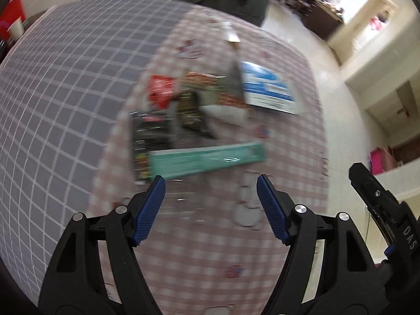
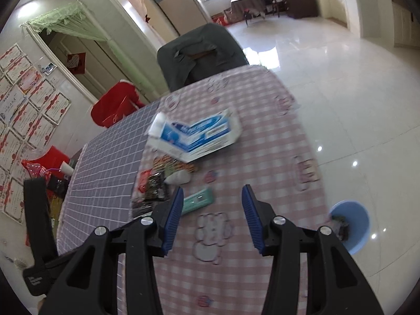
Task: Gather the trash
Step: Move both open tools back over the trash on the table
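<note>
Trash lies in a heap on the pink checked tablecloth [image 1: 199,249]: a long teal box [image 1: 207,158], dark snack wrappers [image 1: 149,134], a red wrapper [image 1: 160,90] and a blue-and-white carton [image 1: 267,86]. My left gripper [image 1: 211,183] hovers open just short of the teal box, nothing between its blue pads [image 1: 149,210]. In the right wrist view the same teal box [image 2: 198,200], wrappers [image 2: 155,183] and carton [image 2: 199,136] lie ahead. My right gripper [image 2: 212,194] is open and empty above the cloth [image 2: 236,283]. A blue bin [image 2: 353,225] stands on the floor to the right.
A grey grid cloth [image 1: 65,105] covers the table's left half. A chair draped in dark fabric [image 2: 199,52] stands at the far edge, red bags [image 2: 115,107] beyond it. A paper cup [image 2: 66,169] sits at the left. Glossy tiled floor [image 2: 341,92] spreads to the right.
</note>
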Demonstrator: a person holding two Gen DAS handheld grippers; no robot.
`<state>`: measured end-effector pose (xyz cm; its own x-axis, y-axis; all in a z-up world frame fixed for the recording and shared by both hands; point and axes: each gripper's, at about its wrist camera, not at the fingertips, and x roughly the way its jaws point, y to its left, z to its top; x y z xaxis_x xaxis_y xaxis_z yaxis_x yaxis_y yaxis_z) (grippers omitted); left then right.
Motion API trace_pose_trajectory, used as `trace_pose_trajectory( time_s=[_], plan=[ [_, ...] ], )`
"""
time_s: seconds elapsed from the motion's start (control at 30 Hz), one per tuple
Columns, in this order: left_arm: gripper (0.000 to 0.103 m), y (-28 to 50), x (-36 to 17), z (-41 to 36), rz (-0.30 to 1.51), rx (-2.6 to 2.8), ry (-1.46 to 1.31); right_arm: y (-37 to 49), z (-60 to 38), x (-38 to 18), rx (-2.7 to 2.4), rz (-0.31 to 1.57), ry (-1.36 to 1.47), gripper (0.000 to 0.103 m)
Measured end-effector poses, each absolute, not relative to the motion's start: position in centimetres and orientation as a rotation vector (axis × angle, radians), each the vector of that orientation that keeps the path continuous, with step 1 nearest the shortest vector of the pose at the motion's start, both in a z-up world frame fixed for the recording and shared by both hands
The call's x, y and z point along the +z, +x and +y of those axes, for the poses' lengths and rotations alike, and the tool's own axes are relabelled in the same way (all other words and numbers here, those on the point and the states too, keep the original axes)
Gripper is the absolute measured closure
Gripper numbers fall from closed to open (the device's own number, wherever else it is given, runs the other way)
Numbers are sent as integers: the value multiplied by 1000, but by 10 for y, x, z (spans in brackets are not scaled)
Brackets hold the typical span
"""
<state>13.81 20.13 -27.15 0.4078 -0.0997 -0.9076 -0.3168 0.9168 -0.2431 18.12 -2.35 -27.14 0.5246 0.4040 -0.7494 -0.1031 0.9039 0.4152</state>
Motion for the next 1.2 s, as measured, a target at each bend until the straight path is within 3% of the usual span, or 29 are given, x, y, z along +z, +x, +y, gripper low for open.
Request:
trace_pose_trajectory(
  time_s=[0.5,0.97,1.2],
  plan=[
    [32,132,-322,256,1250,191,-409,197,39,-318,354,1102,263,57],
    [33,124,-321,275,1217,182,-453,202,78,-345,404,1206,171,52],
    [33,117,-321,289,1220,204,-508,198,101,-346,371,1165,-127,46]
  ],
)
